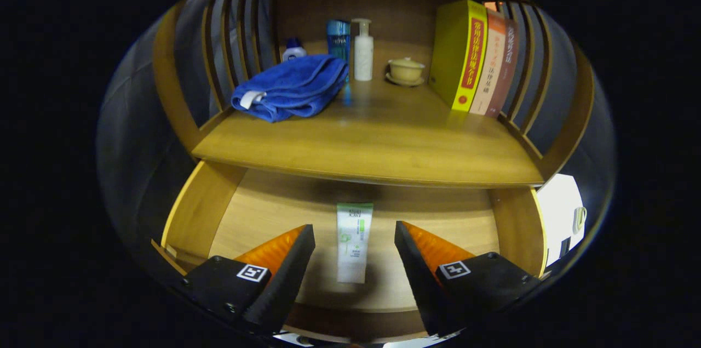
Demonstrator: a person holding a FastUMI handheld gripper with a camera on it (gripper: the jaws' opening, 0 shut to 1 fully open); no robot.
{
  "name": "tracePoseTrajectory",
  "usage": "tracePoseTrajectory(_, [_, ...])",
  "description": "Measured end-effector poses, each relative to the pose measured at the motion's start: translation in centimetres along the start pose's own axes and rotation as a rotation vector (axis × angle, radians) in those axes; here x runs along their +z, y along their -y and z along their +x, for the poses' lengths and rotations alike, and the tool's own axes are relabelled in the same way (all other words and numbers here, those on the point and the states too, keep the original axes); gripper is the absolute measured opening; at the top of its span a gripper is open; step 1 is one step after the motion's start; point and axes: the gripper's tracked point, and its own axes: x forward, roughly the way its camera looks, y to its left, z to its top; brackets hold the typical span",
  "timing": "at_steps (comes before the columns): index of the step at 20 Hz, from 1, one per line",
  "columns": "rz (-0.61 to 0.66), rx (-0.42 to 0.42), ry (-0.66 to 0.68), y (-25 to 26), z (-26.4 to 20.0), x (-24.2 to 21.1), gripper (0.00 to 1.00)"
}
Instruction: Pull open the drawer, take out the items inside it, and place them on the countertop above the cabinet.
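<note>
Between the spread fingers (355, 238) in the open drawer (191, 205) lies a tube (353, 241) w/ nothing clamped; lower straight, pinch its mid-body, lift to desk (372, 145)

White plastic tube (354, 242) with green print and a green band, lying in the honey-tan wooden drawer (191, 211). Far left: folded royal-blue towel (293, 86), white tag. Far right: yellow book (459, 54), red spine strip. Centre: white pump bottle (362, 51); pale-yellow lidded cup (406, 69).
</note>
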Motion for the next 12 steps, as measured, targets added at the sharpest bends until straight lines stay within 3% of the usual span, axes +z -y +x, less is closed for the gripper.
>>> tracePoseTrajectory(12, [0.061,0.028,-0.321,-0.7,5.3,-4.1,0.98])
